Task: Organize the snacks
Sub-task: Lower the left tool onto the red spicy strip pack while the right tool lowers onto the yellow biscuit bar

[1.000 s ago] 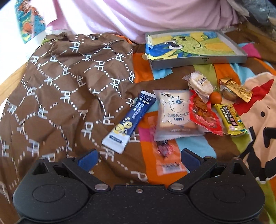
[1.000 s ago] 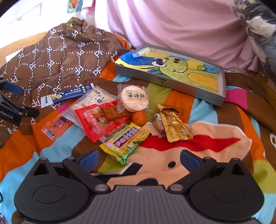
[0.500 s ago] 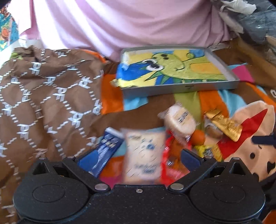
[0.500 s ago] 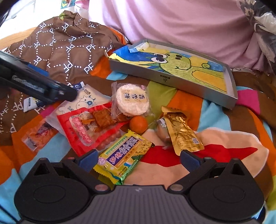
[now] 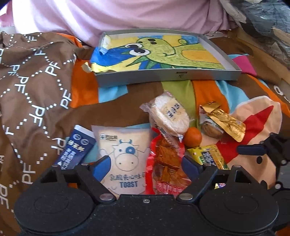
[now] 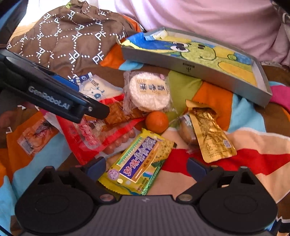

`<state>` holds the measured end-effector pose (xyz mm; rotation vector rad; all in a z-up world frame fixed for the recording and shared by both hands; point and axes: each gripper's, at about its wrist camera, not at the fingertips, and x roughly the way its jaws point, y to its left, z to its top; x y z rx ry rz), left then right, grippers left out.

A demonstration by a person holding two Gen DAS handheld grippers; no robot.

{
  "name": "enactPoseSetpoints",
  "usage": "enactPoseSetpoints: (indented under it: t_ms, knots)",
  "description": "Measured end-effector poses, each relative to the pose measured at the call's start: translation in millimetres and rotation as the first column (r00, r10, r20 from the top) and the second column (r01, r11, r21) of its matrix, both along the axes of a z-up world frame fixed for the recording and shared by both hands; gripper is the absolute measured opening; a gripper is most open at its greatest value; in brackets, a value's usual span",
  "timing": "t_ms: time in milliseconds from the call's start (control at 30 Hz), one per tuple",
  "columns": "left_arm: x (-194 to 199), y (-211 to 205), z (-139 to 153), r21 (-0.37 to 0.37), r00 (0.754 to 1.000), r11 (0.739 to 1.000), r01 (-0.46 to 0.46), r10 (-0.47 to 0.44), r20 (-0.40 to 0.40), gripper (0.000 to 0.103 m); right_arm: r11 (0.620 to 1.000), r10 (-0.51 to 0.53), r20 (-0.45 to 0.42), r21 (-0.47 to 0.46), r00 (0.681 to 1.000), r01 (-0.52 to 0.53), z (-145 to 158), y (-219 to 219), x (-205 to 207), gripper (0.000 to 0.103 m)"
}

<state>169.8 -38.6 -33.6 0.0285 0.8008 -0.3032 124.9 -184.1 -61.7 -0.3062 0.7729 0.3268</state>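
Everything sits on a colourful cartoon-print blanket [image 5: 204, 90], orange, blue and brown patches, with a pink sheet [image 5: 126, 16] bunched up along the back. A brown quilted cloth with "PF" printed all over [image 5: 36, 81] is heaped on the left. The grey tray with the green dinosaur drawing inside [image 5: 163, 76] lies at the back, nothing in it but the picture.

The snacks are in a loose pile in front of the tray: a white toast packet with a cow on it [image 5: 125, 156], a red packet of dried tofu [image 5: 166, 163] overlapping its right edge, a round rice cracker [image 5: 170, 116] lying over the red one, a small orange [image 5: 193, 137], a gold foil pouch [image 5: 224, 119], a yellow biscuit bar [image 6: 139, 161], and a dark blue stick sachet [image 5: 78, 147] on the left.

Left claw [image 5: 146, 163] is spread wide, low over the toast and tofu packets, gripping nothing. Right claw [image 6: 146, 165] is also wide, straddling the yellow bar, not holding it.
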Motion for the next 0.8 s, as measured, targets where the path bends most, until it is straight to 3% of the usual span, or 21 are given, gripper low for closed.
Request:
enactPoseSetpoints:
  t_ms: [200, 533, 700, 800]
  knots:
    - [3.4, -2.1, -6.0, -0.064, 0.998, 0.998, 0.025, -0.029, -0.061, 0.074, 1.000, -0.013, -0.015, 0.020, 1.000, 0.013, -4.1, -10.5, -1.6, 0.082]
    - [10.4, 1.2, -4.6, -0.195, 0.994, 0.981, -0.011, -0.010, -0.110, 0.059, 0.999, 0.022, 0.005, 0.026, 1.000, -0.022, -1.4, -12.1, -3.1, 0.062]
    - [11.8, 2.5, -4.2, -0.307, 0.987, 0.951, -0.021, -0.030, -0.160, 0.038, 1.000, 0.012, 0.003, 0.011, 1.000, -0.012, -1.4, -13.7, -2.6, 0.057]
    - [12.3, 3.3, -5.5, -0.360, 0.985, 0.932, -0.043, -0.019, -0.169, 0.038, 1.000, -0.005, -0.005, 0.013, 1.000, 0.005, -1.3, -18.4, -1.3, 0.057]
